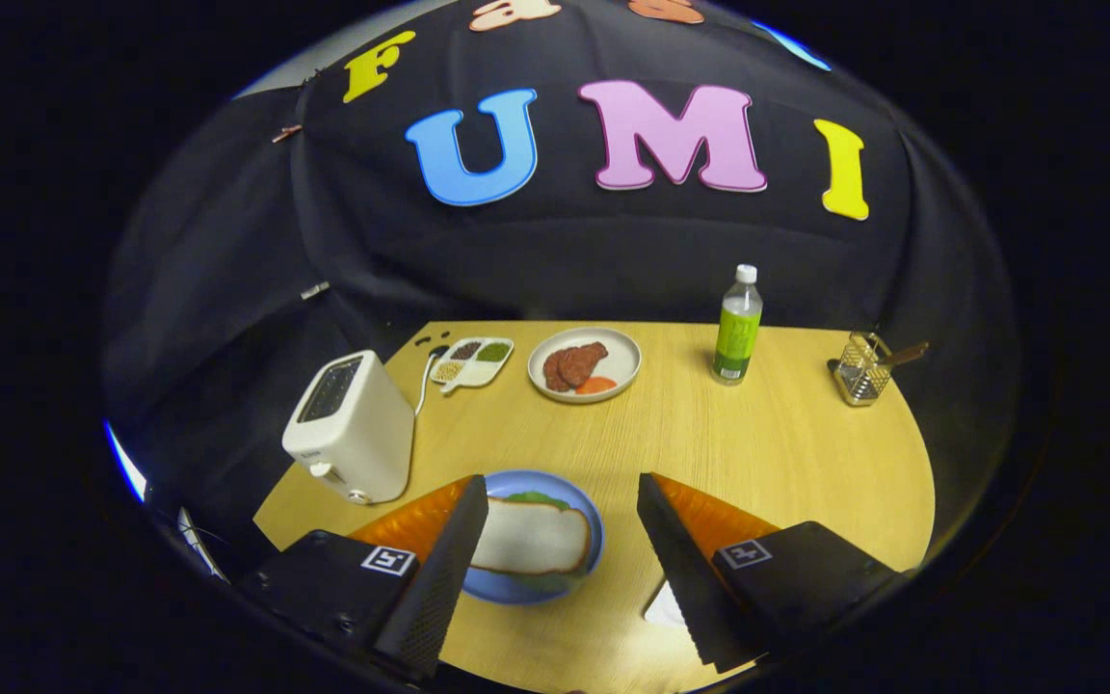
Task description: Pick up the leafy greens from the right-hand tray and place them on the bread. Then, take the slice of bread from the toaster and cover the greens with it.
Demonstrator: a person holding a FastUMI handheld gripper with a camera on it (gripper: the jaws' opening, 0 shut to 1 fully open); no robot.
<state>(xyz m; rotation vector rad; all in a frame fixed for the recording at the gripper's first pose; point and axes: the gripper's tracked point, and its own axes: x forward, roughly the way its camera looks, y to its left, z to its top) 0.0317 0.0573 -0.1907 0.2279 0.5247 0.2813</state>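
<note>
Wooden table (757, 453): light wood grain, and it carries everything listed below.

Gripper (563, 501): fingers spread wide apart, holding nothing. Each finger has a dark ribbed pad, an orange backing and a black body with a small square black-and-white marker. The markers are coded patterns, not readable text.

Toaster (351, 429): white, standing at the table's left edge, just beyond the left finger. Top slots appear dark; I cannot tell what is in them. A white cord runs from it towards the far-left corner.

Blue plate (586, 509): sits near the table's front edge, between the fingers and closer to the left one, whose pad overlaps the plate's left rim.

Bread slice (531, 538): pale white face with a tan crust edge, lying flat on the blue plate. Leafy greens (538, 498) show as a green fringe at the slice's far edge, and a fainter green edge shows at its near side.

White plate (618, 371): near the far edge, holding brown meat-like slices and an orange piece.

Green bottle (738, 328): upright near the far edge, right of the white plate, with a white cap. Its label is too small to read.

Divided tray (473, 361): white, near the far-left corner, with compartments of dark, green and pale contents.

Wire holder (861, 369): at the far-right edge, with a brown handle sticking out.
</note>
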